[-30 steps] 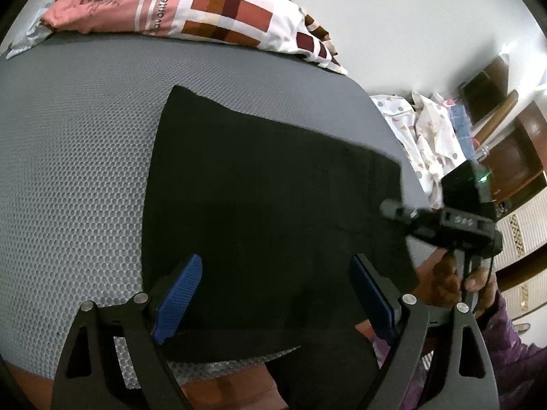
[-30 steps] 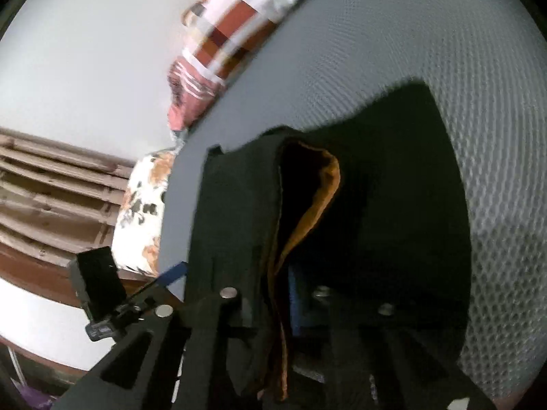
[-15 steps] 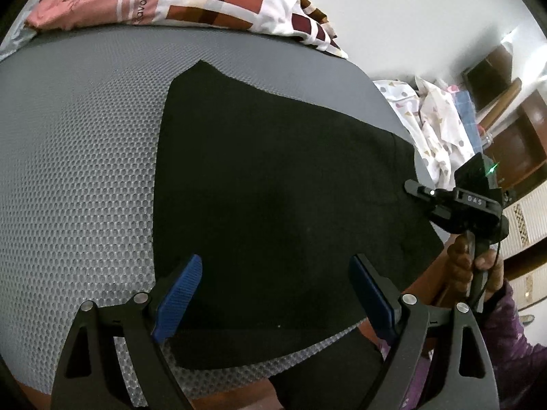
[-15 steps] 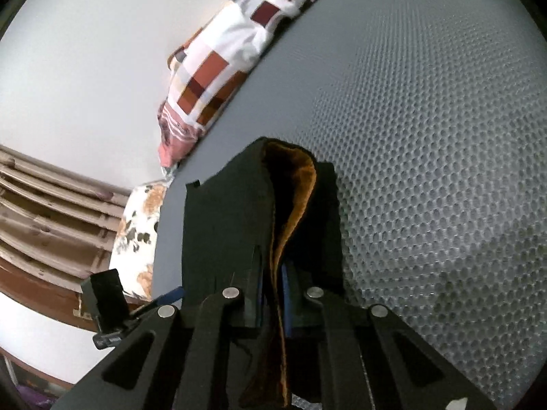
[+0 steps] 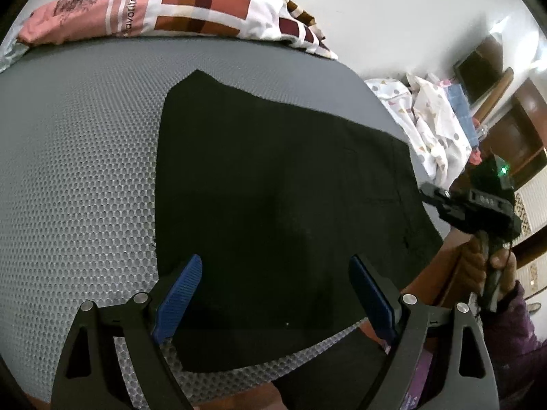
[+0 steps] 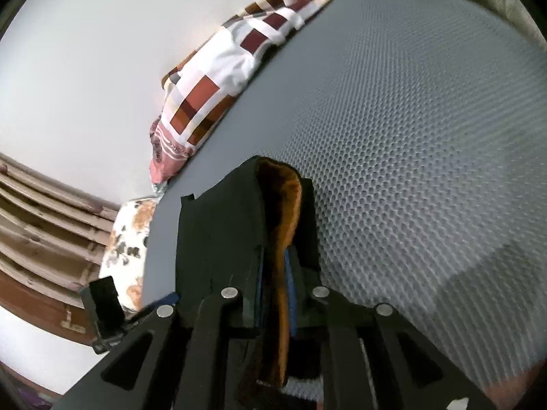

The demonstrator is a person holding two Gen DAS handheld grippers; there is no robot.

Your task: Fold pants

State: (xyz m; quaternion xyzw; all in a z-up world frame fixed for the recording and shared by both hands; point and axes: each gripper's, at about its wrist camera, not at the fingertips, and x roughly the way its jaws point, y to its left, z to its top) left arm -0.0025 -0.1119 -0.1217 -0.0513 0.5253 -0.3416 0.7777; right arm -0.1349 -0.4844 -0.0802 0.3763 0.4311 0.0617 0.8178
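Note:
Black pants (image 5: 273,171) lie spread flat on the grey mesh mattress (image 5: 78,136). My left gripper (image 5: 275,263) hangs open just above their near edge, its blue pads wide apart with nothing pinched. At the pants' right edge, by the mattress side, a hand holds my right gripper (image 5: 429,193). In the right wrist view that gripper (image 6: 275,263) has a fold of the pants (image 6: 218,232) between its blue pads, with the orange-brown lining (image 6: 283,198) showing. Its jaws are opening and the cloth still fills the gap. The left gripper (image 6: 167,299) peeks in at the lower left.
A patchwork pillow (image 5: 177,10) lies along the mattress's far edge by the white wall. White patterned cloth (image 5: 430,119) and dark wooden furniture (image 5: 512,130) stand beyond the right side. A floral cushion (image 6: 130,246) and wooden slats (image 6: 44,225) sit past the other end.
The right gripper has pulled the pants' edge rightward, and the cloth now lies flatter and wider. Its pads have parted slightly on the fold. The left gripper stays open.

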